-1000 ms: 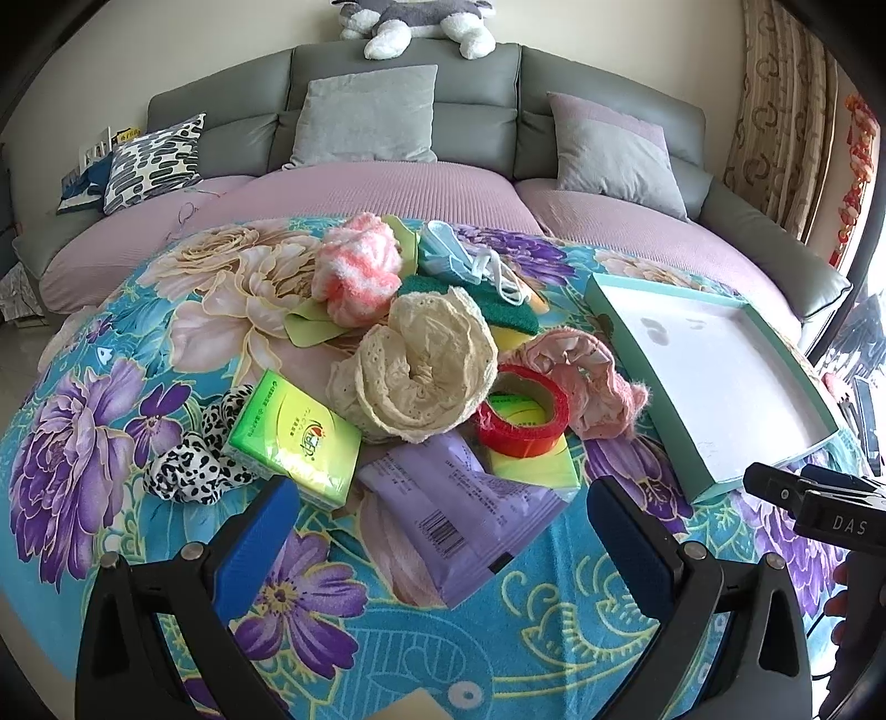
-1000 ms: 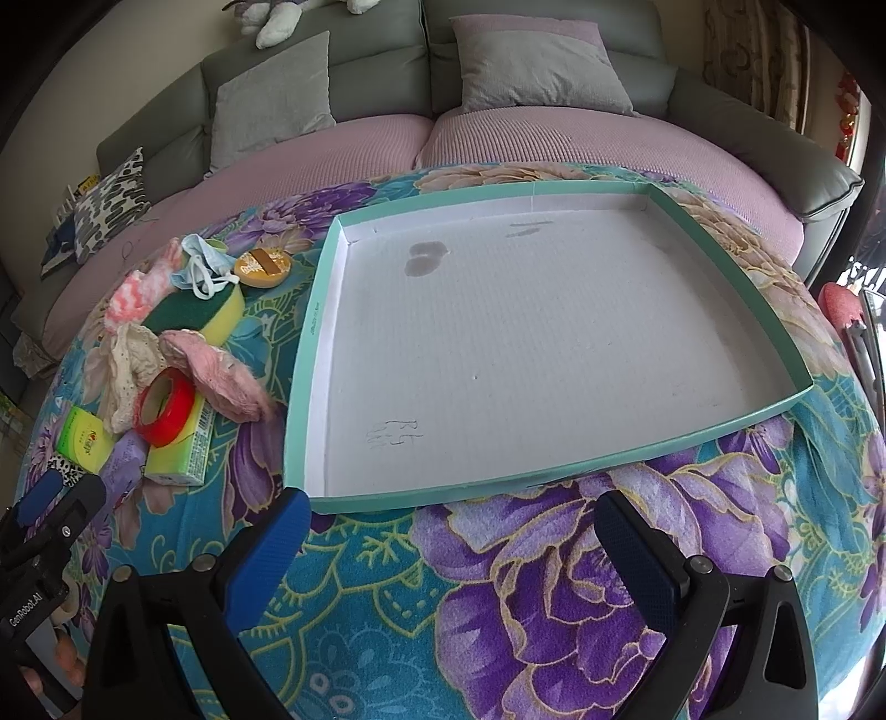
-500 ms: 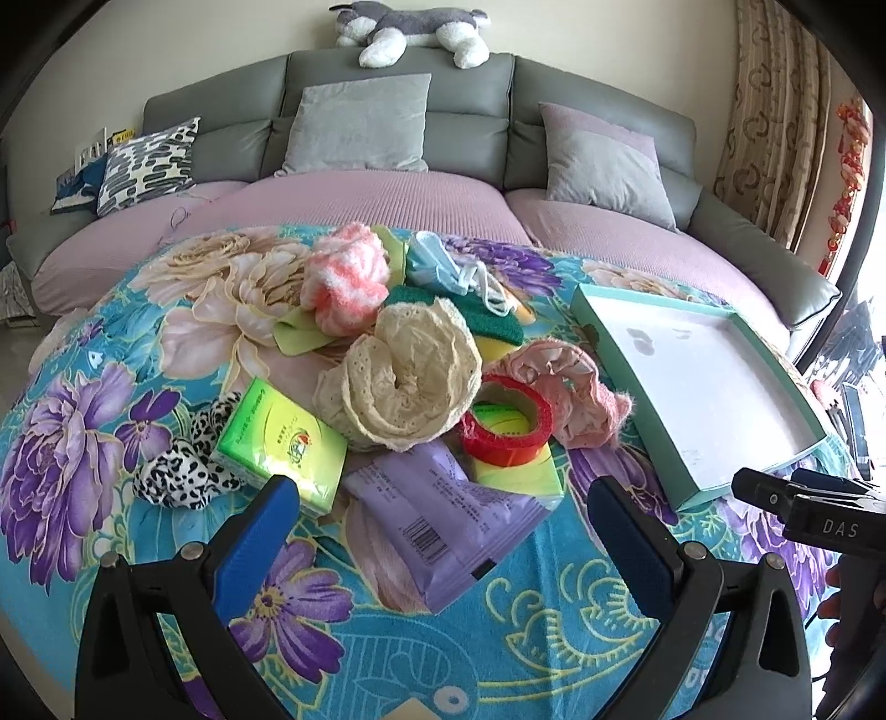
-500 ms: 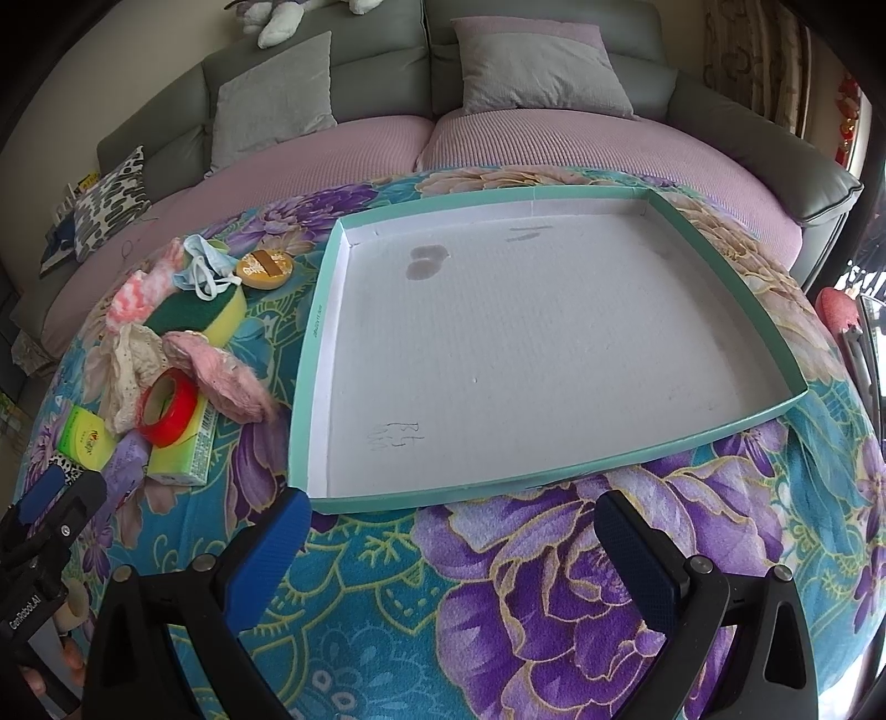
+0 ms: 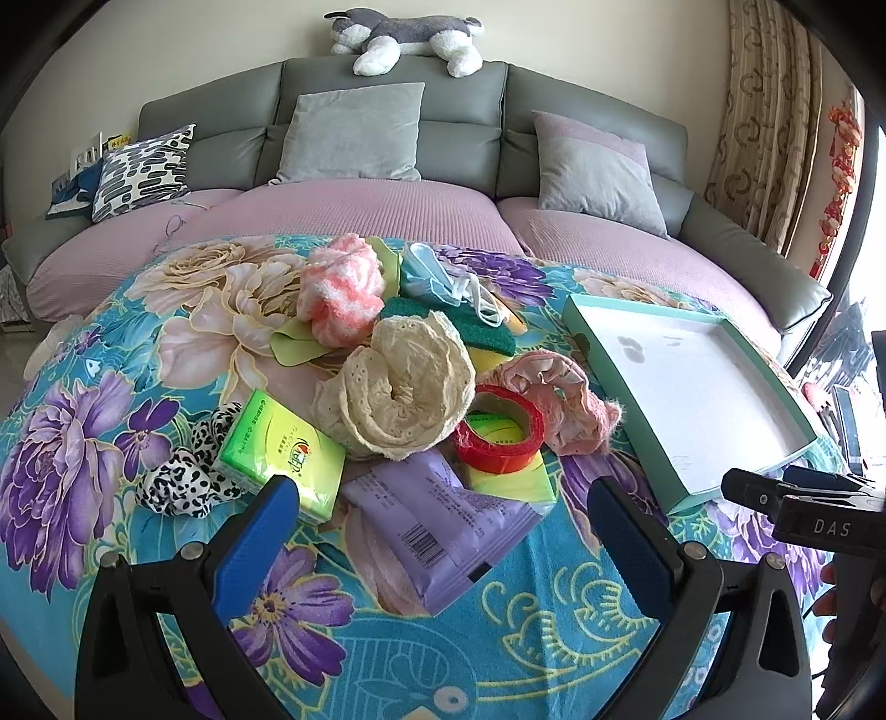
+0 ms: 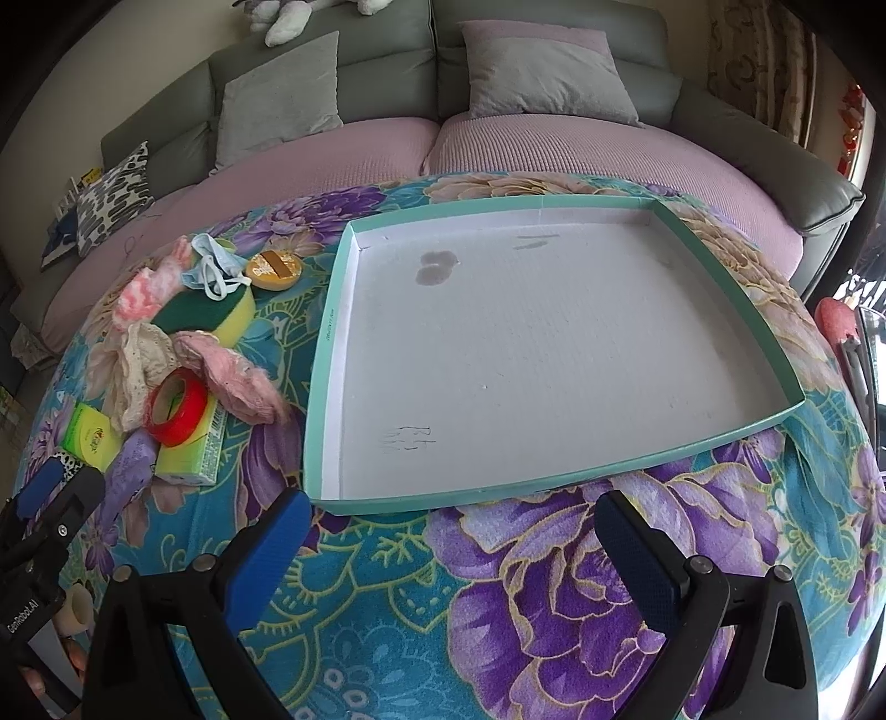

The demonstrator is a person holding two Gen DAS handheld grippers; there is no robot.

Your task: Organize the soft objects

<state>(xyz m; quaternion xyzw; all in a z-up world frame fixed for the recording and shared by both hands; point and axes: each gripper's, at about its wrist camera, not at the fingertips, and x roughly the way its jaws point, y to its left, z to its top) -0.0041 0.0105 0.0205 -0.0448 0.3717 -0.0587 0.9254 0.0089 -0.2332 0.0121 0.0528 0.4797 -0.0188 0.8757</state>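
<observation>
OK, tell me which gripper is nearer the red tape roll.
Left. The left gripper hovers open just in front of the red tape roll; the right gripper sits off to its right, facing the teal tray.

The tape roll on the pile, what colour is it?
Red tape roll, clearest in the left wrist view.

A home living room: grey sofa (image 5: 387, 144) with mauve seat covers across the upper frame, scatter cushions (image 5: 349, 133), a plush husky (image 5: 404, 41) on the backrest, patterned curtains (image 5: 775, 138) at upper right, floral cloth (image 5: 111, 443) below.
</observation>
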